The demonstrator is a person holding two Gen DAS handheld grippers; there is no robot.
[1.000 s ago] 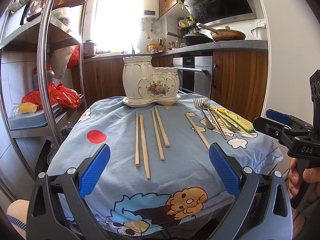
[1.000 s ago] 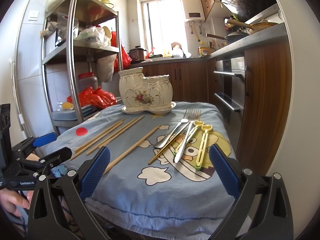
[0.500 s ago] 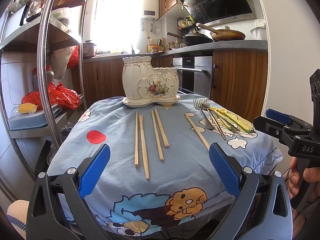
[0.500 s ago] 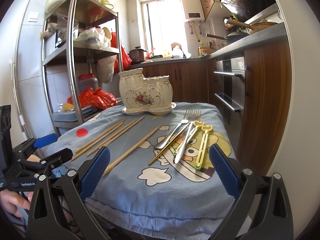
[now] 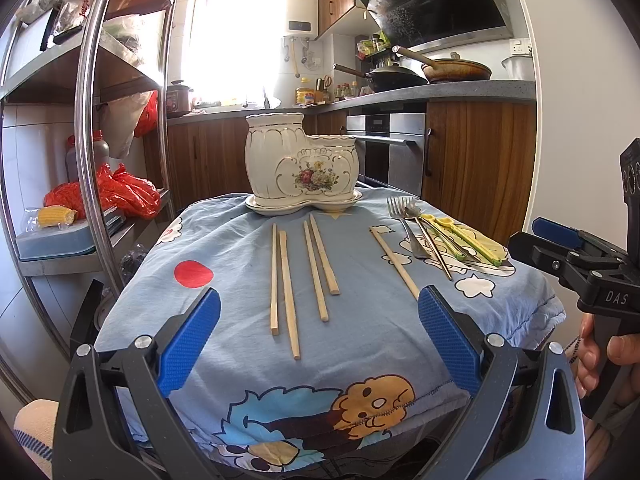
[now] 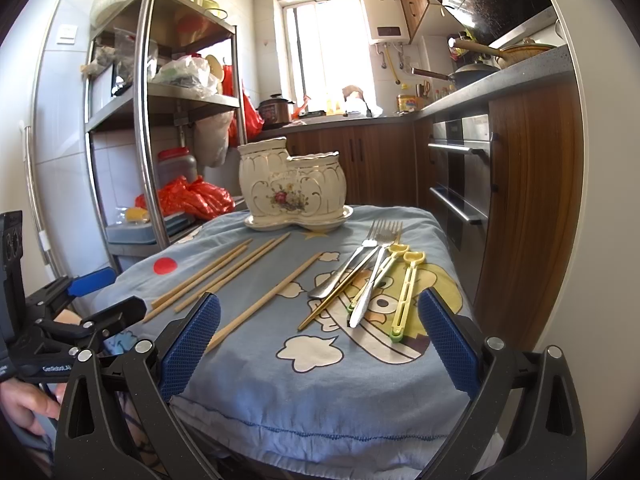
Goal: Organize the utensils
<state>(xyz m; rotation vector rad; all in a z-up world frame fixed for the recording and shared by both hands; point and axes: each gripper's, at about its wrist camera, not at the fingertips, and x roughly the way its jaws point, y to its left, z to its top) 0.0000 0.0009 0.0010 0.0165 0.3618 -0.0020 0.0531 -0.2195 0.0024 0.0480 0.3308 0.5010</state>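
Both grippers hover at the near edge of a tabletop draped in a cartoon-print blue cloth [image 5: 224,248], jaws spread wide and holding nothing. Ahead of the left gripper [image 5: 319,342] lie four wooden chopsticks [image 5: 283,280] in two pairs, a fifth chopstick [image 5: 394,262] off to its right. Forks and yellow-handled utensils [image 6: 405,292] lie just beyond the right gripper [image 6: 319,342] — the cream ceramic holder [image 6: 294,188] stands empty at the far edge.
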